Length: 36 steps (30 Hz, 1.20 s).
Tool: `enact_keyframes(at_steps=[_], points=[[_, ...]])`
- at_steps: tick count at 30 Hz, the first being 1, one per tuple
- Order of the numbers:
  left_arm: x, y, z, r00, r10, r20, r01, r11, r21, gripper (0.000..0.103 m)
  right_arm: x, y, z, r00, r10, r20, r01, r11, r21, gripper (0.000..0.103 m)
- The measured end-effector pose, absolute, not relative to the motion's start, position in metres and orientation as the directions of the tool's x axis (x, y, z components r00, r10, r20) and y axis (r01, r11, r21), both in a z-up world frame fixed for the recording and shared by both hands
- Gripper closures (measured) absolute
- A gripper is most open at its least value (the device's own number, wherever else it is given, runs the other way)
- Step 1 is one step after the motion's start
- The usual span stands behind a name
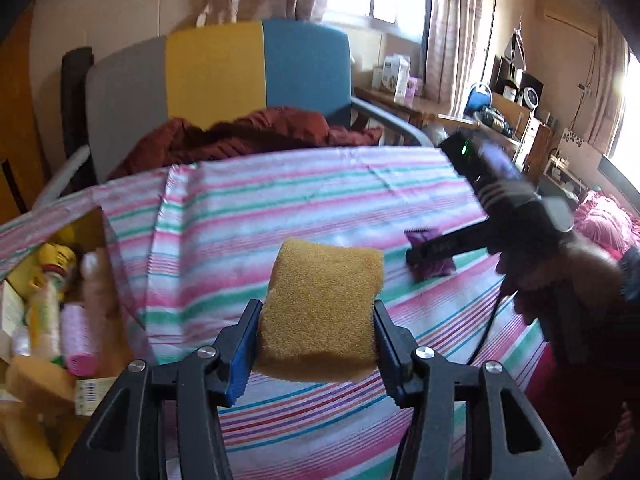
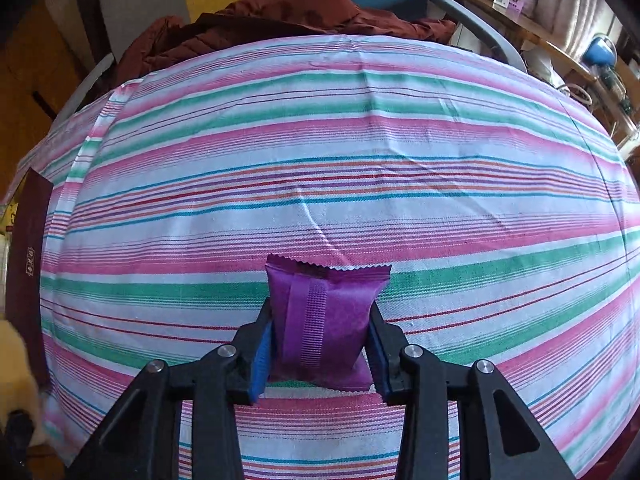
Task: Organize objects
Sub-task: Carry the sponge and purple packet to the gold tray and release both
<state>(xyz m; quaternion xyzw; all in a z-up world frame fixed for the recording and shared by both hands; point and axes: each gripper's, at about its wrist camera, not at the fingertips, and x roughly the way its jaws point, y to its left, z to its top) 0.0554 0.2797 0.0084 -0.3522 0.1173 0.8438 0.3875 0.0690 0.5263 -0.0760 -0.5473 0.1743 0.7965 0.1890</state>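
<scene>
My left gripper (image 1: 316, 312) is shut on a yellow sponge (image 1: 322, 312) and holds it above the striped tablecloth (image 1: 280, 208). My right gripper (image 2: 320, 320) is shut on a purple snack packet (image 2: 324, 320), low over the cloth (image 2: 320, 140). In the left wrist view the right gripper (image 1: 416, 258) shows at the right, with the purple packet (image 1: 434, 268) between its fingers, held by a hand.
An open box (image 1: 48, 320) of bottles, tubes and another sponge sits at the table's left edge. A chair (image 1: 240, 72) with a dark red jacket (image 1: 248, 132) stands behind the table. A dark brown flat box (image 2: 28, 264) lies at the left edge.
</scene>
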Motion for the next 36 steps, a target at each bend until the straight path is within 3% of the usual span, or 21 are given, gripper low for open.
enact_keyframes(at_steps=[10,23,36], points=[[0.062,0.257,0.036,-0.514,0.572,-0.639,-0.711,-0.701,-0.056,0.05,0.07,0.524,-0.076,-0.331,0.14,-0.933,-0.48,-0.877,0.038,0.061],[0.054,0.22,0.033,-0.542,0.534,-0.649,-0.655,-0.752,-0.072,0.05,0.056,0.506,-0.074,-0.334,0.201,-0.921,-0.446,-0.894,-0.033,0.064],[0.043,0.154,0.03,-0.573,0.498,-0.651,-0.558,-0.819,-0.136,0.05,0.052,0.502,-0.069,-0.365,0.193,-0.911,-0.434,-0.901,-0.017,0.064]])
